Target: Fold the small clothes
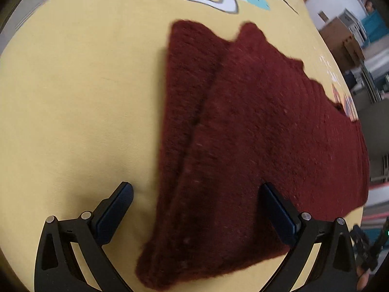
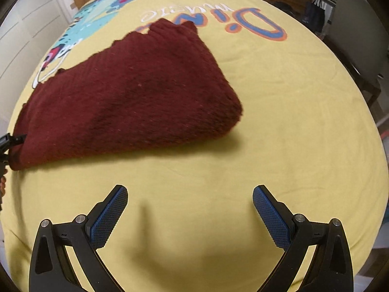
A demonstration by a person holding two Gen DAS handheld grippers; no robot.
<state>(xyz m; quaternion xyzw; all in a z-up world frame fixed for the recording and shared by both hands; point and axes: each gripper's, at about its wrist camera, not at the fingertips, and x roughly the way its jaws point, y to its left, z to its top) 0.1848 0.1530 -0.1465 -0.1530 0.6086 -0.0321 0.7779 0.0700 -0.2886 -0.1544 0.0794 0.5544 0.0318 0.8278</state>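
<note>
- The dark red knitted garment lies on a yellow printed sheet, which looks like a bed cover; one side panel seems already turned over the body, leaving a long seam-like overlap in the left wrist view
- The left claw is spread wide with nothing held, its fingers straddling the near corner of the garment; I judge the next pinch belongs at that corner, taking both layers together so the earlier fold does not slip
- The right claw is also wide apart and empty, above bare sheet, apart from the cloth; it should come to the garment's near right edge
- Lift low and evenly; thick knit sags and bunches if dragged
</note>
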